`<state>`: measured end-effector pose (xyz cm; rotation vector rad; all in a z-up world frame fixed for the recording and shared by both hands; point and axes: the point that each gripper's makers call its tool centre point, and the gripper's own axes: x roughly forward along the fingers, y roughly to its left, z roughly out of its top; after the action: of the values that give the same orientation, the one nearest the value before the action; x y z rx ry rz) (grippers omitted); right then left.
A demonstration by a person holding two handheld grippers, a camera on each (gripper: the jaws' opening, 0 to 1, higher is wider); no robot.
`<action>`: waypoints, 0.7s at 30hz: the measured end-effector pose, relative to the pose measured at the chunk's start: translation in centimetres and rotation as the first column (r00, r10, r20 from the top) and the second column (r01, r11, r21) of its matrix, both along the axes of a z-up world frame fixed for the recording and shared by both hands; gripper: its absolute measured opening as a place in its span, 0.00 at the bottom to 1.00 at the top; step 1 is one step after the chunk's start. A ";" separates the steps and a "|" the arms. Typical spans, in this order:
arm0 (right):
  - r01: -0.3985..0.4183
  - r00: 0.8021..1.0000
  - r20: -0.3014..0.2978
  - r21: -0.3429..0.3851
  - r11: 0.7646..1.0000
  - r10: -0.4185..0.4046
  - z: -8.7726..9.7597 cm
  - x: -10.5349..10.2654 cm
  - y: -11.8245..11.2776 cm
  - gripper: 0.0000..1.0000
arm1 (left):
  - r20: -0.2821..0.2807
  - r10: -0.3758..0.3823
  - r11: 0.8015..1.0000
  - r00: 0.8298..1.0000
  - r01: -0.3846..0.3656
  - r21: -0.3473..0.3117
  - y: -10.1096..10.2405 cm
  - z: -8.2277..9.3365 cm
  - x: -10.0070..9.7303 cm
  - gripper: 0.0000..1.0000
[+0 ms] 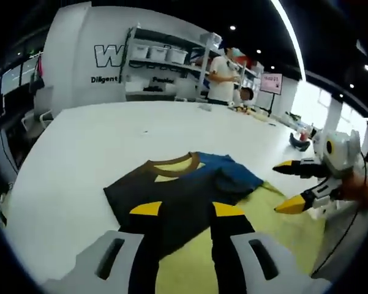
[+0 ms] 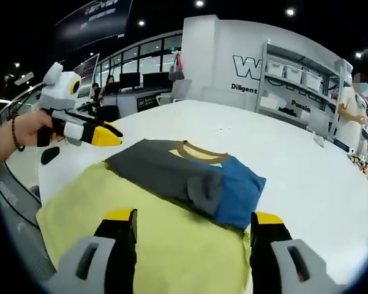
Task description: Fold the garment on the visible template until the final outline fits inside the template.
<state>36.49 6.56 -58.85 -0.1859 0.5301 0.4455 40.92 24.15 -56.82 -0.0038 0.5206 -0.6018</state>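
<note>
A folded shirt, dark grey with a blue side and a brown collar, lies on a yellow template sheet. In the left gripper view its grey end reaches past the sheet onto the white table. My left gripper hovers over the shirt's near edge, jaws open and empty. Seen from the right gripper view, a hand holds this left gripper off the shirt's left end. My right gripper is open above the yellow sheet, short of the shirt. It enters the left gripper view as the right gripper.
The large white table spreads beyond the shirt. Its near edge runs at the left. Small items lie at its far right. A shelf with bins and a standing person are behind it.
</note>
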 end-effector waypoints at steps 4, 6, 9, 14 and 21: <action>-0.012 1.000 -0.005 -0.021 1.000 0.012 -0.3 0.1 0.1 0.73 | -0.012 0.005 0.998 1.000 -0.004 0.069 1.2 -1.6 -0.3 0.26; -0.021 1.000 -0.007 -0.035 0.999 0.021 -0.5 0.0 0.2 0.70 | -0.027 0.012 0.998 1.000 -0.011 0.059 1.4 -2.1 -0.5 0.26; -0.001 1.000 0.000 -0.030 1.000 0.001 -0.3 0.7 -0.3 0.68 | -0.043 0.016 0.997 0.999 -0.012 0.078 1.9 -2.7 -0.6 0.26; -0.006 0.999 0.031 -0.050 0.999 0.008 0.1 1.5 -0.6 0.61 | -0.063 0.042 0.996 0.997 -0.037 0.076 2.2 -3.3 -0.5 0.27; -0.022 0.999 0.037 -0.067 0.997 0.024 0.0 2.7 -0.4 0.56 | -0.066 0.049 0.995 0.997 -0.043 0.092 2.5 -3.7 -0.6 0.28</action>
<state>39.22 6.14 -58.82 -0.2645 0.5066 0.4463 40.31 26.67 -60.51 0.0493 0.6117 -0.5340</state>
